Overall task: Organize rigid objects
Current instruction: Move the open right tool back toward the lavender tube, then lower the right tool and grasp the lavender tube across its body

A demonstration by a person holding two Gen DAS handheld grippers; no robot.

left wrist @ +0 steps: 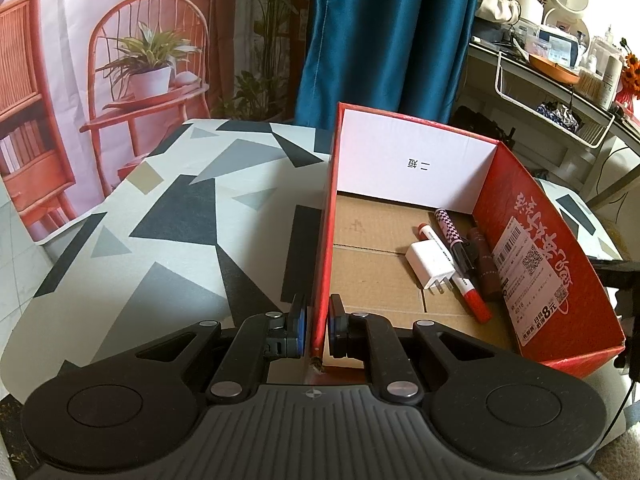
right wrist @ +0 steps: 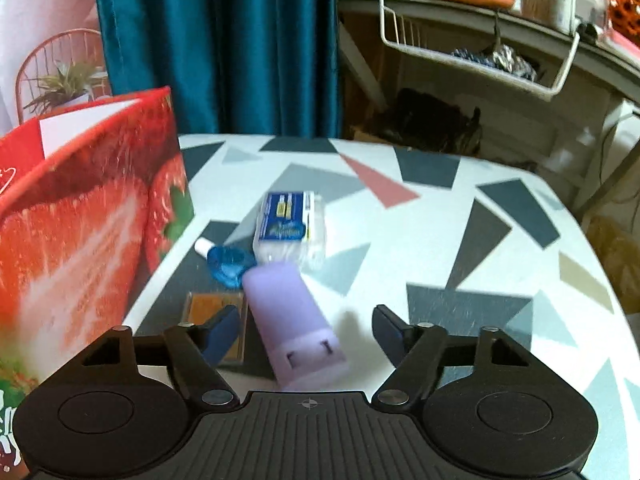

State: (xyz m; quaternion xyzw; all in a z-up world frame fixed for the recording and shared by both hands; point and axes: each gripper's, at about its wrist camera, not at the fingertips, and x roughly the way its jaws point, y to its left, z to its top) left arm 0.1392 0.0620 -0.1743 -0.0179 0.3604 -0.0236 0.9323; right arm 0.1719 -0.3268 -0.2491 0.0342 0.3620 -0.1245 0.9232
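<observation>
The left gripper [left wrist: 317,326] has its fingers [left wrist: 297,322] clamped on the near end of the red box's [left wrist: 560,280] left wall, one finger outside and one inside, with the thin wall pinched between them. Beyond them the box stands open-topped on the table [left wrist: 160,208], its brown cardboard floor bare on the left. Along the right wall inside lie a white plug adapter [left wrist: 430,266], a red-capped marker [left wrist: 464,276] under it, a checkered pen [left wrist: 454,236] and a dark brown tube [left wrist: 486,264], all bunched together and touching or nearly so.

The right gripper [right wrist: 308,330] holds its fingers [right wrist: 222,330] apart, gripping nothing; a lilac plug-in device [right wrist: 292,316] lies on the table [right wrist: 460,248] between them, closer to the left finger, and the blurred frame does not show either finger touching it. Just left of the lilac device, partly behind the left finger, is a flat orange-brown card or case [right wrist: 212,306]. Farther out sit a small blue bottle with a white cap [right wrist: 226,262] and a clear plastic case with a blue label [right wrist: 290,226], side by side and next to the lilac device's far end. The red box [right wrist: 80,232], strawberry-printed outside, stands at the left edge of the table, just beside these items
</observation>
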